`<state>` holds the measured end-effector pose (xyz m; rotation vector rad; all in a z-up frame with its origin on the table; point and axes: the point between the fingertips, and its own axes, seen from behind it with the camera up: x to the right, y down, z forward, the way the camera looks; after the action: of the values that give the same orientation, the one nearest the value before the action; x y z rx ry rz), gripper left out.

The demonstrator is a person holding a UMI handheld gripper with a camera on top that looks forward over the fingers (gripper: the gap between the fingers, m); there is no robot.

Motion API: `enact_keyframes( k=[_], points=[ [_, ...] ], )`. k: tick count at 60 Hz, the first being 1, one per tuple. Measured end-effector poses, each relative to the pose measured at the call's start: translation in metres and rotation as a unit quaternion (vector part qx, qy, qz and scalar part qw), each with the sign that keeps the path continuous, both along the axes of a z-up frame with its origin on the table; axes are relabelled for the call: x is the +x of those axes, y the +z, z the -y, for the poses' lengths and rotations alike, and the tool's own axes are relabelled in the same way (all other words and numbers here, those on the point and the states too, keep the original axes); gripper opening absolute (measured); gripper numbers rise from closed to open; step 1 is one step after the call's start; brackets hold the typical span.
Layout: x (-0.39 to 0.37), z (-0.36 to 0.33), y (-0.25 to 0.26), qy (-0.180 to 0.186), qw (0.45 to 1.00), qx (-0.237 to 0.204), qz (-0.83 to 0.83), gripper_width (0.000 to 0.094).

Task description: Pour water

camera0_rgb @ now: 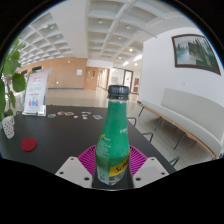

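green plastic bottle w/ dark cap (114, 140) is pinched upright btwn pink pads of the tool (112, 163). dark desk (60, 135) is seen beyond; small red round object (29, 144) is set on it, apart from the bottle.

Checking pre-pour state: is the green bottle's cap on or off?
On. The green bottle stands upright between the fingers, and a dark cap sits on its neck. Whether the fingers press on it, cannot tell.
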<state>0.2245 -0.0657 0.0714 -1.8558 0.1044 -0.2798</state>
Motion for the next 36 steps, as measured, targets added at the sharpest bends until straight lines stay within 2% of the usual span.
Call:
enact_keyframes(
  k=[9,21,29,36],
  points=[
    [0.005,-0.001,0.042,-0.033,0.998,0.016,0.047,0.0405],
    [-0.003,-0.012,0.168,-0.102,0.970,0.067,0.210,0.0405],
    [-0.064,-0.037,0.267,-0.100,0.911,0.116,0.382,0.0407],
    [-0.152,-0.060,0.331,-0.073,0.814,0.156,0.554,0.0405]
  ],
)
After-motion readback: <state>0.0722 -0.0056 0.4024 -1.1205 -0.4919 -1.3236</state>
